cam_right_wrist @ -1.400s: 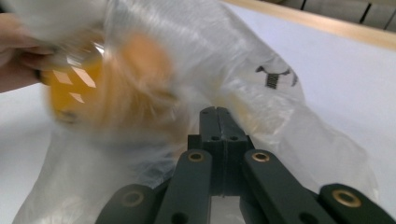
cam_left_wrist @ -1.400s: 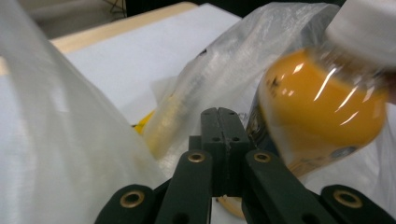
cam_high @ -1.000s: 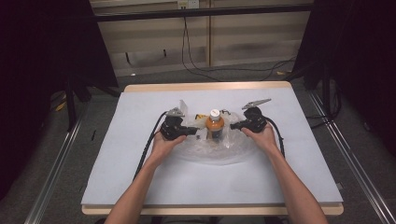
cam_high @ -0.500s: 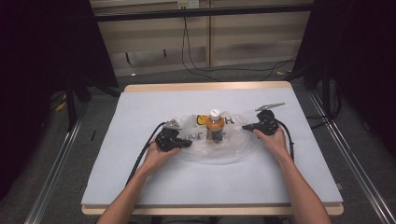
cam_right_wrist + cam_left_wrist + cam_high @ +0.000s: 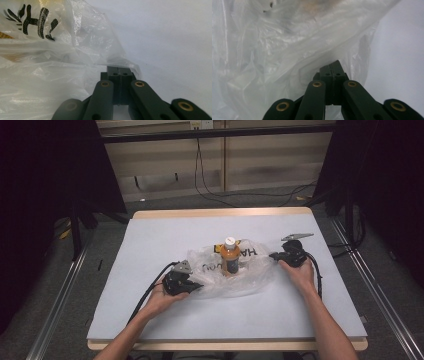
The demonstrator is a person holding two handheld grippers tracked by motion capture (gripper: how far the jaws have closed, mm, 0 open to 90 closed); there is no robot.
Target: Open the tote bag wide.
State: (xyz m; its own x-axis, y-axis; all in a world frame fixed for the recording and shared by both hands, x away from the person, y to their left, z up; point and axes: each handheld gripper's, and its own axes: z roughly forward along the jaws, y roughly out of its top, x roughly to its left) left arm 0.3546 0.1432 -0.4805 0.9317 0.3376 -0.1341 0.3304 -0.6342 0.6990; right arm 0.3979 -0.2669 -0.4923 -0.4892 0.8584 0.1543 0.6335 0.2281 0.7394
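Plastic bag lies spread near the middle of the surface. Bottle stands upright within the bag. Left gripper sits at the bag's near-left edge; right gripper at its right edge, farther back.

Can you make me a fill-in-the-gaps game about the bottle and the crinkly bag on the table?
1. The bottle standing inside the plastic bag has a ____ cap.
2. The black letters on the bag are printed on ____ plastic.
3. The jaws of the left hand-held gripper are ____ on the bag's edge.
4. The bottle stands ____.

Missing words: white; clear; shut; upright
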